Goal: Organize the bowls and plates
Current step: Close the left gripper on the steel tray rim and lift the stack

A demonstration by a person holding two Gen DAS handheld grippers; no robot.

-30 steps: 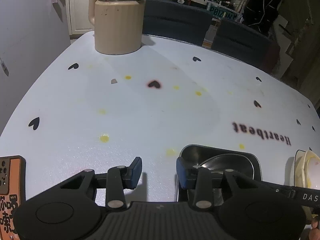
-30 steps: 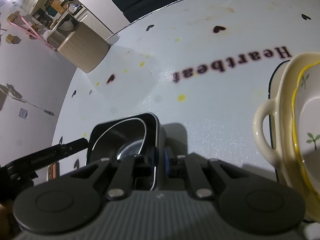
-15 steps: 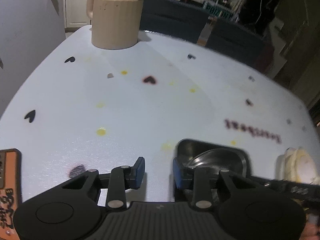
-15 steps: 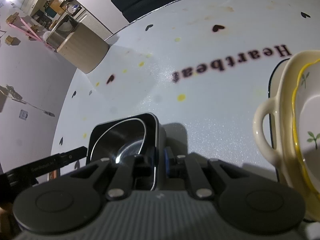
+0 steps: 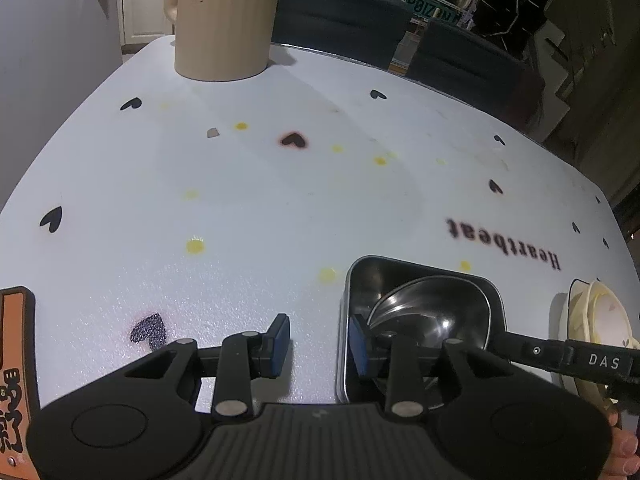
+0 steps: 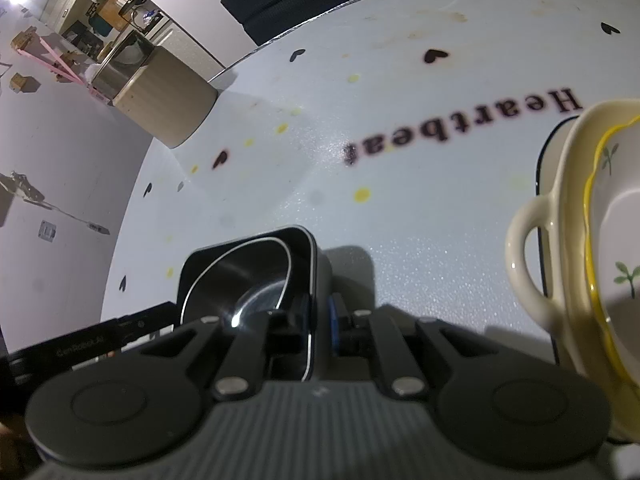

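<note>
Right gripper (image 6: 319, 326) clenched on steel tray (image 6: 308, 248) wall; left gripper (image 5: 318, 340) straddling its other wall, just widened, on white heart-print table (image 5: 280, 208).

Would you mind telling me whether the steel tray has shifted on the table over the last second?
No. In the right wrist view the steel tray keeps its place against the yellow dot, held by the right tongs.

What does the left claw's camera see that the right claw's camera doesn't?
Only the left view shows the orange card at the table edge. Only the right view shows the cream bowl's handle and leaf pattern. Both show the steel tray with a steel bowl inside, the beige jug and the "Heartbeat" print.
</note>
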